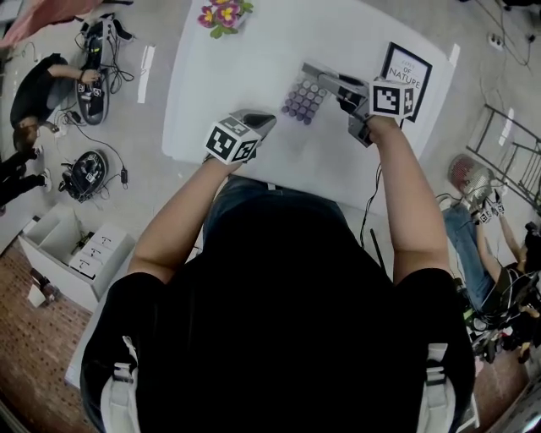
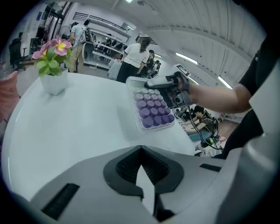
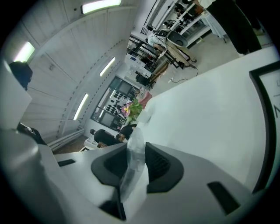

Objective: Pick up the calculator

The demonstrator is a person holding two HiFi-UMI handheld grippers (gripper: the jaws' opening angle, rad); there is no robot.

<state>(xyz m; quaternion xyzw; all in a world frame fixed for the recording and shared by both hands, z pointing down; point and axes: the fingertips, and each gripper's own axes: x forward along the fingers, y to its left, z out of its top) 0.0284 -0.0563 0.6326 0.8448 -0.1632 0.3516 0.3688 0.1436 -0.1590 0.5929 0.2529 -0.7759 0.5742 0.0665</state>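
Nearest, the left tool (image 1: 266, 119) hangs over the near part of the white tabletop (image 1: 254, 59). Its jaws are closed tip to tip with nothing between them.

Farther in and to the right, the right tool (image 1: 331, 83) points leftward. Its jaws stand narrow, clamped on one end of the calculator (image 1: 303, 100). The right gripper view shows the clear casing edge-on between the pads. The calculator has rows of round purple keys. It is held tilted, clear of the tabletop, and its shadow lies on the white surface beside it.

Just beyond the right tool, a black frame (image 1: 407, 71) sits near the right edge of the tabletop. At the far edge, well apart from both tools, stands a pot (image 1: 223, 15) of pink and yellow flowers
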